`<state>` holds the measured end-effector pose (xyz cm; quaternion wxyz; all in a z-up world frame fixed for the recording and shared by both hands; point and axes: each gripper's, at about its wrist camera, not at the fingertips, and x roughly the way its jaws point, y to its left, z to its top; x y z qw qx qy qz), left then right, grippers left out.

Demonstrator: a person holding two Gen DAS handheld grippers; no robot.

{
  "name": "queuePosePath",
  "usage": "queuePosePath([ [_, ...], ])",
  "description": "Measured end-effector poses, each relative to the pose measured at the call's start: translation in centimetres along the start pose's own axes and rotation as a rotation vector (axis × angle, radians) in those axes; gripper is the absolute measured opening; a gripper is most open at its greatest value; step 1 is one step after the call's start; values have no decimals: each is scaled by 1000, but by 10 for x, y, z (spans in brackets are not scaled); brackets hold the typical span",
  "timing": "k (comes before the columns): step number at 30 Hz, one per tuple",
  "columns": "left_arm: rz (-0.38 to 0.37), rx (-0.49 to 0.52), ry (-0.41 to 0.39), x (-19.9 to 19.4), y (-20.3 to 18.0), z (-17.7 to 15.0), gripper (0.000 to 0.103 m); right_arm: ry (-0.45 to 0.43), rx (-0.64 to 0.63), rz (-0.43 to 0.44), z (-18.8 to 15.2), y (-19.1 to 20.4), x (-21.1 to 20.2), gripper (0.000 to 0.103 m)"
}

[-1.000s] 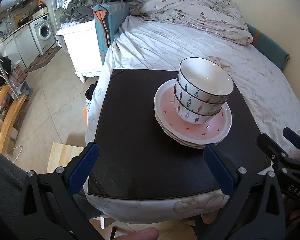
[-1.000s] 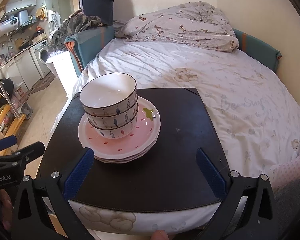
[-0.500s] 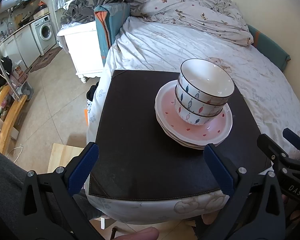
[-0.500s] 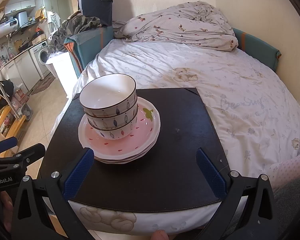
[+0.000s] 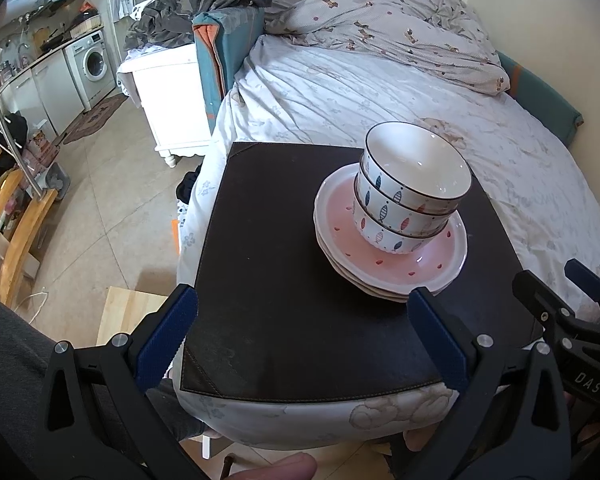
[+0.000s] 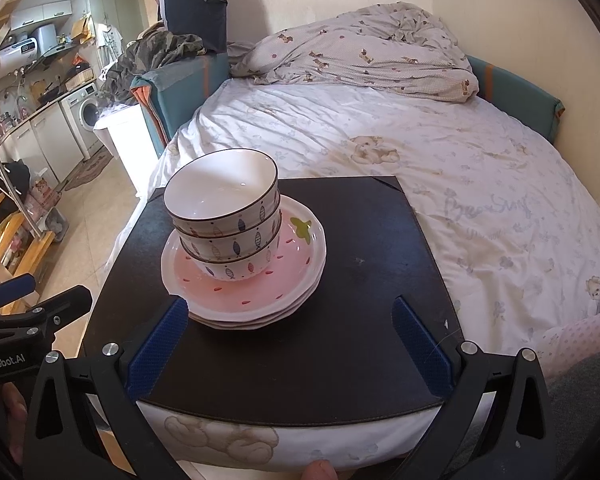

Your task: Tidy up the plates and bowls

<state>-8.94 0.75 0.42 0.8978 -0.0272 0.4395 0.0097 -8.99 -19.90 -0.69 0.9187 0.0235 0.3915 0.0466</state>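
Three white ceramic bowls with fish motifs sit nested, mouths up, on a stack of pink scallop-rimmed plates resting on the dark brown leather mat laid on the bed, probably to give the crockery a flat, firm base. The stack's axis is vertical, plates lying flat. Both the left gripper and right gripper hover at the mat's near edge, fingers spread wide and empty.

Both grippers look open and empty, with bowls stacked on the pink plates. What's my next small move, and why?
Probably ease the right gripper forward and up toward the top bowl. It sits uppermost on the bowl stack, which rests on the plates, so it likely comes off first. The left gripper is open too, held back.
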Motion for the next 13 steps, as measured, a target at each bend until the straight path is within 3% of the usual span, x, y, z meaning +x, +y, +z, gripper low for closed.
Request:
queuePosePath([
  [13,-10,-2,-6,-1,-2,0,103,5,11,2,0,0,3,103],
])
